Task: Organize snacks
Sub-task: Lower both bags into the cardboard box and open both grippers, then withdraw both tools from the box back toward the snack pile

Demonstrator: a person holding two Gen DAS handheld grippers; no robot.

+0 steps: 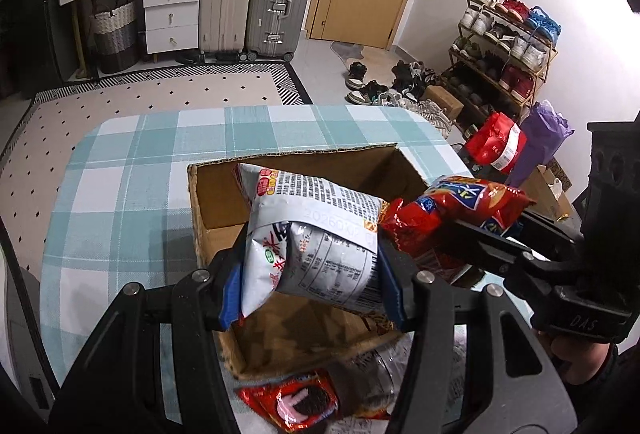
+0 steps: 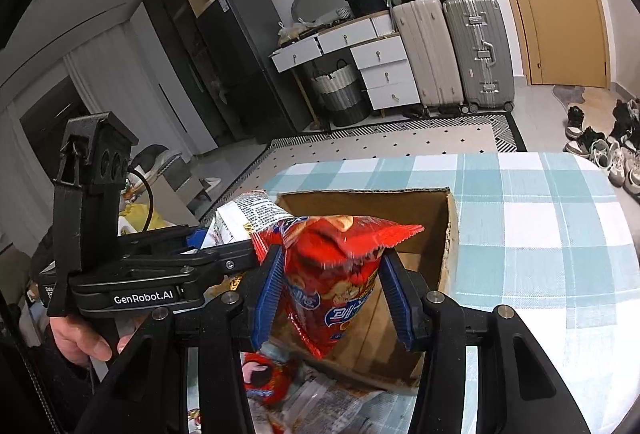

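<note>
Black grippers [image 2: 332,298], blue ribbed pads [image 2: 268,298]

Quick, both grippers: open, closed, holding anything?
Left gripper: closed on the white snack bag.
Right gripper: closed on the red snack bag.

Cardboard box [image 1: 216,193] floor hidden behind snack bags, red packet [image 1: 296,400] half covered, label print unreadable

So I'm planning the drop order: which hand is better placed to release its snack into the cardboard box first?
Left. Its white snack bag already hangs over the cardboard box opening, while the right gripper's red snack bag sits nearer the box's right wall. A slight edge only.
</note>
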